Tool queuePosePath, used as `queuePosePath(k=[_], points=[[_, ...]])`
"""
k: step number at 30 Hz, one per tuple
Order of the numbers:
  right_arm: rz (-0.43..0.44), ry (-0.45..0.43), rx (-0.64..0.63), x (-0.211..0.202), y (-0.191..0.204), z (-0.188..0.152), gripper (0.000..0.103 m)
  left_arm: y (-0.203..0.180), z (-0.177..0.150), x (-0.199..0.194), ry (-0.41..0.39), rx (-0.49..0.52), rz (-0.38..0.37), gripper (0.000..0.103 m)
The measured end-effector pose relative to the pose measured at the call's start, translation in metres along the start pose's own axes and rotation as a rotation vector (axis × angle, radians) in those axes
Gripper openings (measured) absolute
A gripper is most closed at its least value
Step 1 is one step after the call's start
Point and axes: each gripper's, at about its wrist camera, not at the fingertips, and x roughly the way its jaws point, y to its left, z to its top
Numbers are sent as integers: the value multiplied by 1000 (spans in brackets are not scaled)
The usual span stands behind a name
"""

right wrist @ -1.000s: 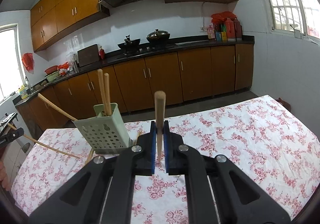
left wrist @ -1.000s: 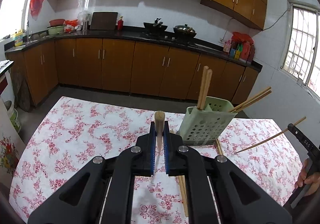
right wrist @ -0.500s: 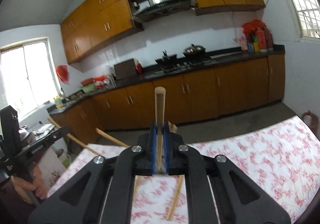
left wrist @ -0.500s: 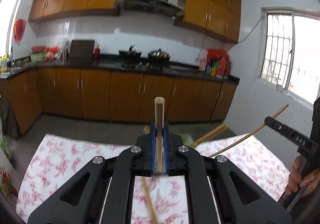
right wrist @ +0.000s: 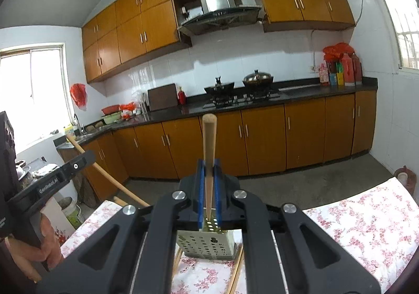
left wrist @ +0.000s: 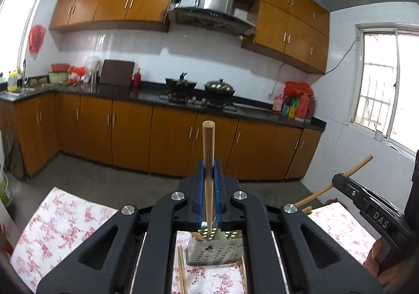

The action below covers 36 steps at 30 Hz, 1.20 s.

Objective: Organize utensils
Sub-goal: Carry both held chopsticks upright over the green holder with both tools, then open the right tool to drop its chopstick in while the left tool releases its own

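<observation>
My left gripper (left wrist: 208,165) is shut on a wooden chopstick (left wrist: 208,142) that stands upright between its blue pads. My right gripper (right wrist: 208,163) is likewise shut on a second upright chopstick (right wrist: 208,142). Both hang above a pale green perforated utensil holder (left wrist: 214,249) (right wrist: 207,241), which shows under the fingers and is partly hidden by them. Loose chopsticks (left wrist: 182,273) (right wrist: 237,273) lie on the flowered tablecloth (left wrist: 65,218) beside the holder. Each wrist view shows the other hand's chopstick (left wrist: 356,168) (right wrist: 104,170) at its edge.
A person's hand (right wrist: 28,244) grips the left tool's handle. Beyond the table's far edge lie a grey floor and a run of brown cabinets (left wrist: 170,139) with a stove (left wrist: 199,94) on the counter. A white bucket (right wrist: 70,211) stands beside the table.
Both grippers have risen and tipped upward with their chopsticks. The green holder, earlier ahead of the fingers, now sits low beneath them, and more of the wall cabinets shows.
</observation>
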Motion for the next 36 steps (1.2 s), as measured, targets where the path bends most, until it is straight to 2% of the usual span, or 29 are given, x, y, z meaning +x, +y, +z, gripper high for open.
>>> queuePosePath(k=[5,13,22,24,26,36], points=[[-8,43,15,26,-4,-10,8,5,-9,14,24,-2,-2,7],[-15,78,21,44,-6,-21,8,3,-12,22,3,-12,-19,7],[-16,126,12,56,-4,-28,10,3,-21,37,84,-20,-20,7],[-19,121,15,54,-5,-27,13,4,-20,34,82,-24,-19,8],[-28,110,26,49,-7,-27,21,6,-18,29,77,-24,-13,8],[-101,62,51,2,-26,-35,30,20,-13,-1,56,-42,8,9]])
